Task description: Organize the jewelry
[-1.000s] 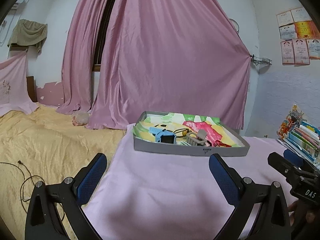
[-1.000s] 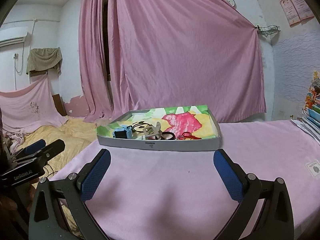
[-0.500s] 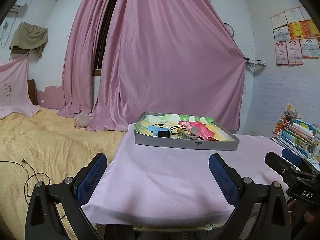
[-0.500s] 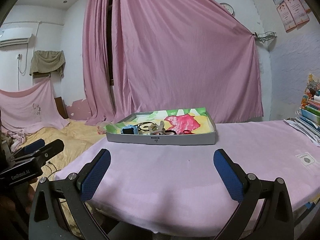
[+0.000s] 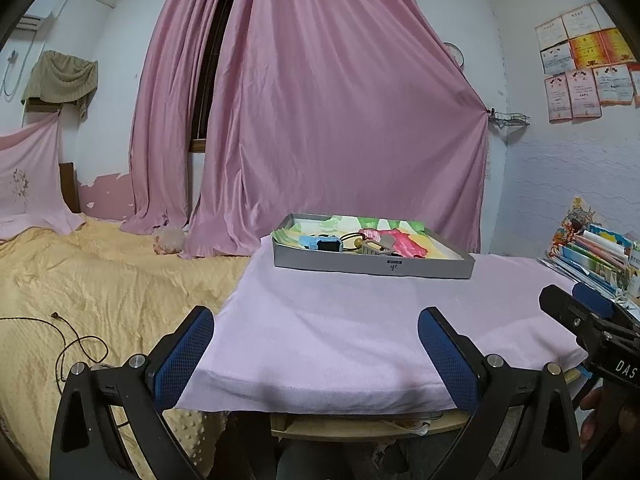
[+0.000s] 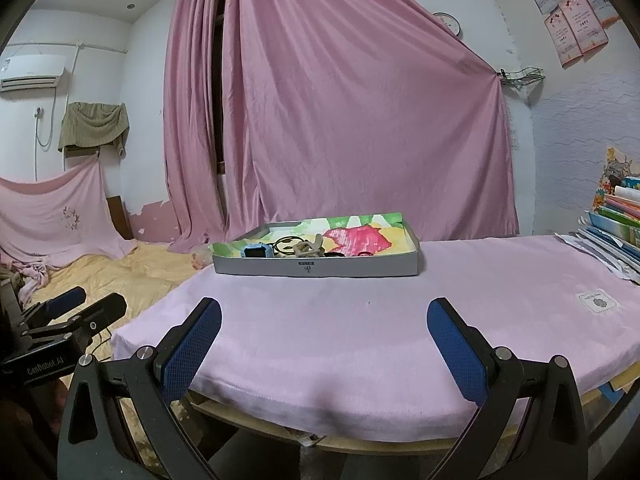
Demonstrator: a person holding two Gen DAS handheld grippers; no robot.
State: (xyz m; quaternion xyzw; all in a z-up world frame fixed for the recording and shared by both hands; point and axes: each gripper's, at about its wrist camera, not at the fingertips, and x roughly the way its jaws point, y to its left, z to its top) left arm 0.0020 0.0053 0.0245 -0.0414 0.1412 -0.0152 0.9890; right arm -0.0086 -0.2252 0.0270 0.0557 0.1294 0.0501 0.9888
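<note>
A shallow grey tray (image 5: 372, 267) (image 6: 320, 269) with a colourful lining stands at the far side of the pink-covered table (image 5: 360, 320) (image 6: 380, 312). Inside it lie a blue watch (image 5: 320, 243) (image 6: 258, 251), dark rings (image 6: 286, 243), a beige clip (image 6: 308, 246) and other small pieces. My left gripper (image 5: 316, 352) is open, held back at the table's near edge with nothing between its fingers. My right gripper (image 6: 324, 348) is open too, empty, also at the near edge. Each gripper shows at the side of the other's view.
A bed with a yellow quilt (image 5: 80, 280) and a loose cable (image 5: 68, 344) lies left of the table. Stacked books and papers (image 5: 592, 256) (image 6: 616, 216) sit at the table's right end. A small white label (image 6: 598, 301) lies on the cloth. Pink curtains (image 5: 340, 120) hang behind.
Both grippers have drawn back and lowered away from the tray; the table's near edge and underside now show. Both stay open and empty.
</note>
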